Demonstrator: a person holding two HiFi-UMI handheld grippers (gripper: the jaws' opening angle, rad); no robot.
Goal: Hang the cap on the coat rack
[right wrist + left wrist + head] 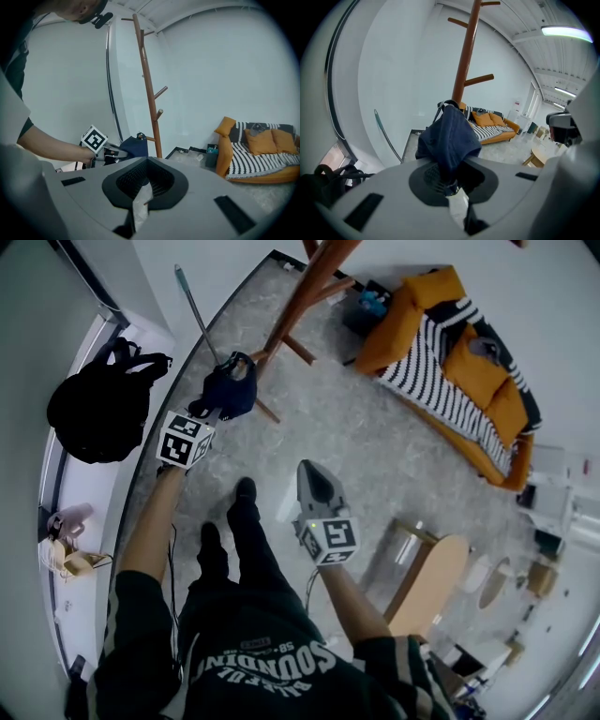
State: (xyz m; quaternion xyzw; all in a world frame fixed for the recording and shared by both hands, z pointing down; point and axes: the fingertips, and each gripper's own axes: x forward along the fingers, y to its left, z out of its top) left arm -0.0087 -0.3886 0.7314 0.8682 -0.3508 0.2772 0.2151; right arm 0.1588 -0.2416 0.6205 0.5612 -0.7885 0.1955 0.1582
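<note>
A navy cap [230, 388] hangs from my left gripper [214, 412], which is shut on a fold of it. In the left gripper view the cap [449, 138] drapes over the jaws and hides their tips. The brown wooden coat rack [302, 294] stands just beyond the cap; its pole [466, 56] rises right behind the fabric, with a peg [479, 79] up and to the right. My right gripper [309, 474] hangs lower, over the floor, shut with nothing in it. Its own view shows the cap [134, 146] beside the rack's pole [147, 84].
An orange sofa [469, 362] with a striped blanket stands at the right. A black backpack [98, 409] lies on the window sill at left. A thin rod [197, 310] leans near the rack. A round wooden table [436, 582] is at lower right.
</note>
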